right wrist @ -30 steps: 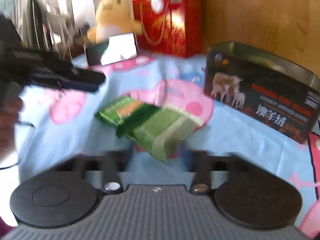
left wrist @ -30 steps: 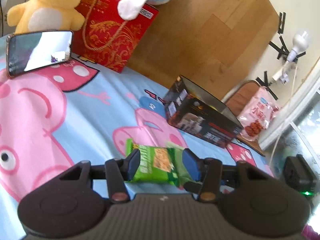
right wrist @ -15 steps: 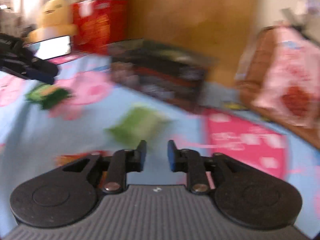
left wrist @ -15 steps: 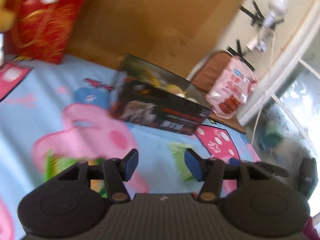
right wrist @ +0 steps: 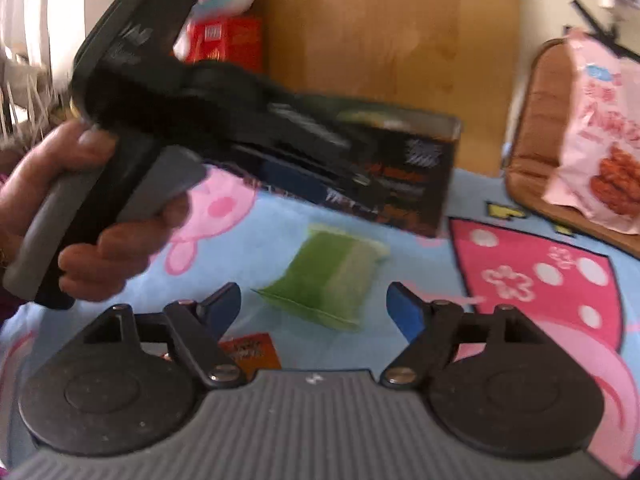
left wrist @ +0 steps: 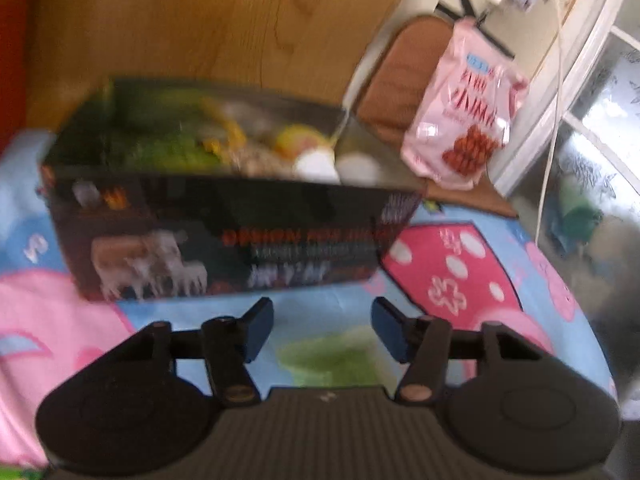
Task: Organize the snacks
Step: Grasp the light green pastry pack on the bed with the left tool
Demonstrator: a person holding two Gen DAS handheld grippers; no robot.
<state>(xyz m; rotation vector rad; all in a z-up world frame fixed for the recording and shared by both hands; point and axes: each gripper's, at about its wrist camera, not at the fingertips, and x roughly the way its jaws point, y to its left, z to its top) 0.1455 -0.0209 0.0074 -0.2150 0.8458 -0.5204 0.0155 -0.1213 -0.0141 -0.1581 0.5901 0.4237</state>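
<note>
Snack sorting partly done, green packet still loose on the bed.
Black box [left wrist: 224, 236] already holds several snacks; green packet [right wrist: 332, 280] lies on bedsheet [right wrist: 400, 220] before it. Left hand-held gripper [left wrist: 322, 330] closing, nothing pinched; right hand-held gripper [right wrist: 314, 310] opening, empty.

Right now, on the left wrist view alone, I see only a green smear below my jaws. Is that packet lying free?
Observer: Yes. The green packet lies on the blanket, apart from the black box.
Operator: Is the right gripper on it?
Observer: No. The right gripper has its jaws opening, pads clear of the packet.
Operator: Anything else loose?
Observer: An orange packet lies by that gripper's left finger, partly hidden.
</note>
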